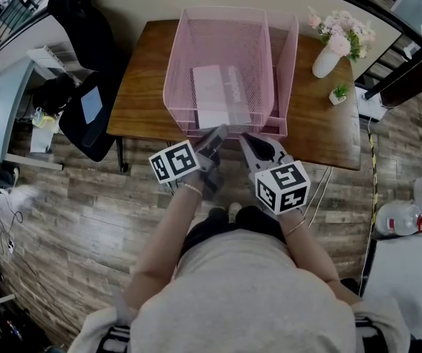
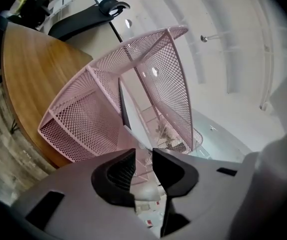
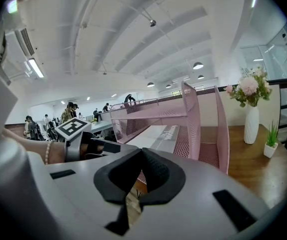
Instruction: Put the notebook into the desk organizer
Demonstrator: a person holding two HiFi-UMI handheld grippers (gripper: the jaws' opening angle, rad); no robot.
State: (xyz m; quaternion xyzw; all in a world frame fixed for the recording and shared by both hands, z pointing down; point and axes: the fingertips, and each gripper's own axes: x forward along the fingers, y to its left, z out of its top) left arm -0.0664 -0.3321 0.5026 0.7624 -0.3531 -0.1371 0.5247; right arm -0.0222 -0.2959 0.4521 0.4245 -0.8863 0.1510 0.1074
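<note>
The person's shirt (image 1: 248, 300) fills the foreground, with both arms reaching to the near edge of the desk (image 1: 141, 94). The left gripper (image 2: 143, 156) has its jaws a narrow way apart, gripping nothing, at the open front of the pink organizer (image 1: 178, 65). The notebook (image 1: 211, 94) rests inside the organizer's wide left compartment, just ahead of those jaws. The right gripper (image 3: 141, 154), alongside, has its jaws closed together and empty.

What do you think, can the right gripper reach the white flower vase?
Probably yes, with a stretch: the white flower vase stands right of the pink mesh organizer, and only bare wooden table lies between it and the right gripper.
</note>
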